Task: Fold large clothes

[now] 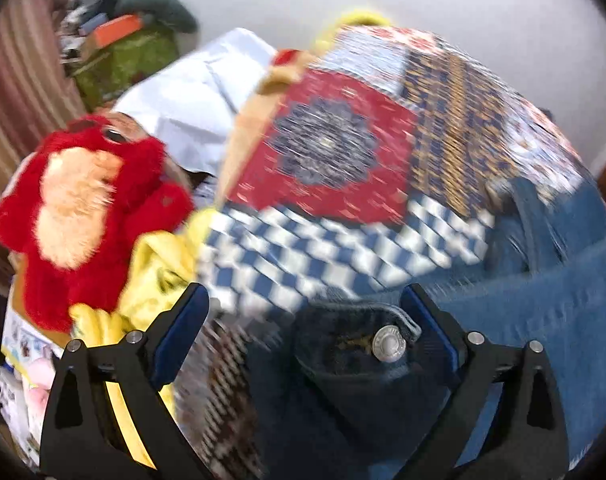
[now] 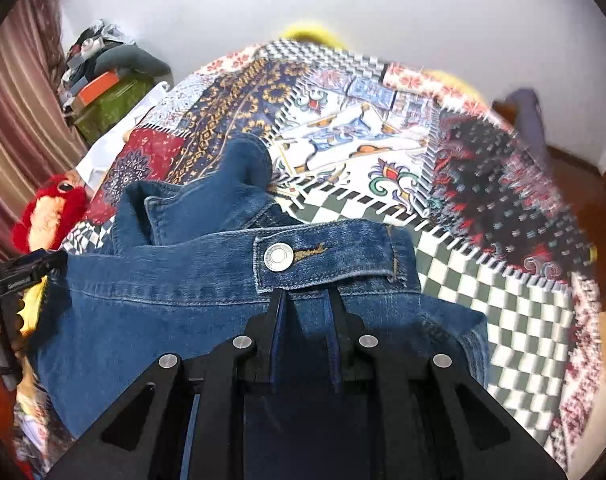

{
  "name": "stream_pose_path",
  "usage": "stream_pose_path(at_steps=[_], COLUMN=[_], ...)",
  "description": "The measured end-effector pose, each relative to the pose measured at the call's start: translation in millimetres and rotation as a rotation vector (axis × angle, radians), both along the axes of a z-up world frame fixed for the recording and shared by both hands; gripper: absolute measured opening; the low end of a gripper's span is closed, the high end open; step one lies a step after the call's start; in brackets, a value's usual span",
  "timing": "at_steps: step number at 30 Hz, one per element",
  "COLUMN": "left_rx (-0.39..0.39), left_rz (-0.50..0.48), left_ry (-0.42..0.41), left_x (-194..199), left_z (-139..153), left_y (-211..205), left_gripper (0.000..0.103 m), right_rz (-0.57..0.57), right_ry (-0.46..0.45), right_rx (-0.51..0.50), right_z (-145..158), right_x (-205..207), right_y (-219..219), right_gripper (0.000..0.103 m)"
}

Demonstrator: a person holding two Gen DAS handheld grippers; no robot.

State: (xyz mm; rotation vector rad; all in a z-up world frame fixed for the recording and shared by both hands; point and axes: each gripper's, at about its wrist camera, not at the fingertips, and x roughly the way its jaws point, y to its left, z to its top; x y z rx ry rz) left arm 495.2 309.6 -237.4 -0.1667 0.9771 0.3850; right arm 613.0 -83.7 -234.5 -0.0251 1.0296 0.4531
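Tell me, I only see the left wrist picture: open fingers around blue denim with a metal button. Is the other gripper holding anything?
Observer: Yes. The right gripper is shut on the denim garment, just below a buttoned tab.
Operator: Is the denim lying flat?
Observer: No. A sleeve-like part is bunched up behind the tab.
Operator: What's beyond my quilt checks?
Observer: A white ornamented panel in the middle of the quilt.

Quilt (image 2: 483, 280) lies open rightward; red plush (image 1: 83, 216) crowds the left.
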Motion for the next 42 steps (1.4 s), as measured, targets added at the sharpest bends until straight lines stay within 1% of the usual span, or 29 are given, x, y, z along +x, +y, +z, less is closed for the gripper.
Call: stream_pose_path(at_steps=[1, 2, 3, 6, 7, 9, 12, 14, 18, 20, 22, 25, 27, 29, 31, 33, 35, 36, 37, 38, 39, 40, 41, 42], left_rx=[0.0, -0.023, -0.041, -0.028, -0.014, 0.043, 0.092, 0.108, 0.102, 0.092, 0.079, 0.037, 0.024, 0.051, 0.095, 0.118, 0.097, 0.068, 0.06, 0.089, 0.116, 0.098, 0.064, 0.045], left_rz=[0.017, 0.023, 0.026, 0.02, 0.01, -0.015, -0.07, -0.115, -0.184, -0.212, -0.231, -0.247, -0.256, -0.255, -0.241, -0.222, -0.201, -0.191, -0.178, -0.154, -0.141, -0.144, -0.135, -0.115], left_ry=[0.007, 0.013, 0.016, -0.016, -0.027, -0.049, -0.074, -0.09, -0.079, -0.068, -0.048, 0.007, 0.05, 0.088, 0.121, 0.136, 0.133, 0.124, 0.12, 0.13, 0.135, 0.129, 0.122, 0.124], left_x=[3, 6, 8, 2, -1, -11, -29, -45, -68, -78, -85, -92, -96, -100, -107, -113, -123, -129, -134, -138, -142, -147, -153, -158], left_z=[-1, -2, -1, 15, 21, 40, 63, 78, 84, 81, 72, 46, 26, 8, -9, -21, -26, -26, -27, -27, -27, -27, -27, -26], left_y=[3, 8, 12, 12, 10, 1, -10, -19, -32, -37, -41, -43, -43, -44, -42, -34, -23, -16, -11, -6, -2, 2, 7, 10], left_gripper=[0.099, 0.099, 0.099, 0.099, 0.099, 0.099, 0.099, 0.099, 0.099, 0.099, 0.1, 0.1, 0.1, 0.1, 0.1, 0.1, 0.1, 0.1, 0.1, 0.1, 0.103, 0.103, 0.103, 0.103], right_rz=[-0.002, -0.001, 0.002, 0.004, 0.014, 0.034, 0.058, 0.077, 0.143, 0.176, 0.213, 0.266, 0.302, 0.329, 0.36, 0.378, 0.399, 0.401, 0.4, 0.409, 0.411, 0.398, 0.371, 0.357], right_ry=[0.015, 0.004, -0.015, -0.082, -0.088, -0.082, -0.075, -0.075, -0.055, -0.047, -0.037, -0.017, 0.002, 0.018, 0.032, 0.029, -0.022, -0.04, -0.047, -0.048, -0.05, -0.052, -0.054, -0.051], right_rx=[0.016, 0.021, 0.003, -0.13, -0.132, -0.094, -0.038, -0.012, 0.043, 0.04, 0.031, 0.008, -0.008, -0.022, -0.044, -0.097, -0.114, -0.131, -0.151, -0.152, -0.144, -0.154, -0.19, -0.203], right_z=[-4, -2, 0, 10, 14, 25, 41, 50, 61, 61, 58, 48, 38, 29, 17, 5, 2, 2, 1, 0, 0, 0, -1, -3], right_x=[2, 2, -2, -17, -21, -30, -42, -52, -80, -92, -102, -115, -123, -128, -133, -135, -139, -140, -140, -140, -140, -139, -138, -136], right_y=[-3, -3, -3, -1, -2, -8, -10, -6, 17, 33, 50, 76, 95, 109, 123, 133, 132, 130, 127, 122, 115, 109, 101, 92], right_gripper=[0.014, 0.014, 0.014, 0.014, 0.014, 0.014, 0.014, 0.014, 0.014, 0.014, 0.014, 0.014, 0.014, 0.014, 0.014, 0.014, 0.014, 0.014, 0.014, 0.014, 0.014, 0.014, 0.014, 0.014])
